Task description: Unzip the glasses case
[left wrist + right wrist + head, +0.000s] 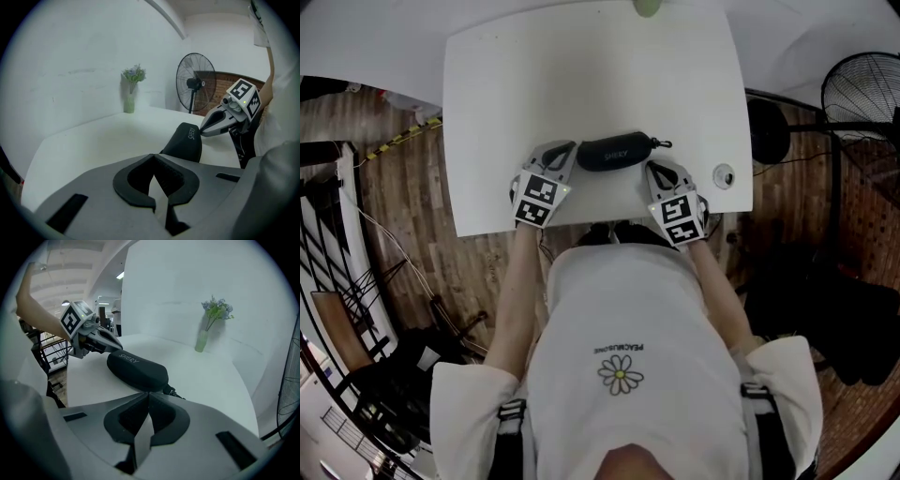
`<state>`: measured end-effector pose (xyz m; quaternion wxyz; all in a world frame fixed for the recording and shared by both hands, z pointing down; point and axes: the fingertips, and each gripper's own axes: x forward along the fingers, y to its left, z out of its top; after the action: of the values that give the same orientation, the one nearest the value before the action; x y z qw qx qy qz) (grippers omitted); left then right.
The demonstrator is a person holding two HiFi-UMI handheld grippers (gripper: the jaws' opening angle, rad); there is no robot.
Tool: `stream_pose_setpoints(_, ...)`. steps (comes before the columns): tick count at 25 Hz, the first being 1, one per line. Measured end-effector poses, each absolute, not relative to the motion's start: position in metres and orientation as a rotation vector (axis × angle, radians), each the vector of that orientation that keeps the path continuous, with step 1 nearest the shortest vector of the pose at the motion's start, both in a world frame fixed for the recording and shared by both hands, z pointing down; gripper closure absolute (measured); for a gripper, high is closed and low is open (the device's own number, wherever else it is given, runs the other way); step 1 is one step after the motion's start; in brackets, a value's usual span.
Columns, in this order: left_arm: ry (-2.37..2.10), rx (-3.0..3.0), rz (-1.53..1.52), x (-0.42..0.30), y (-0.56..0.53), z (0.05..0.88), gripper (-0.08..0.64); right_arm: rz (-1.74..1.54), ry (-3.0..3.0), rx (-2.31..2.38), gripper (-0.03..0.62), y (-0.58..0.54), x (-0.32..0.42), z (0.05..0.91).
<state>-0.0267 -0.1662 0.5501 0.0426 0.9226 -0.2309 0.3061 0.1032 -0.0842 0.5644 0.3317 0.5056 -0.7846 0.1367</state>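
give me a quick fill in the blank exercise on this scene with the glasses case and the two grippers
1. The glasses case on the table is ____ in colour.
2. The left gripper and the right gripper sit at its two ends, both empty, with jaws ____.
3. The vase at the table's far edge holds ____.

Missing words: black; shut; flowers.
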Motion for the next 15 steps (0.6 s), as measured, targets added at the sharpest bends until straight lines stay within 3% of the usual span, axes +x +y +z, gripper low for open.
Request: stream_pose_setpoints(15, -0.539, 2.803, 0.969, -0.030, -0.140, 0.557, 0.547, 0.252, -2.035, 1.273, 0.586, -0.117, 0.113, 0.564)
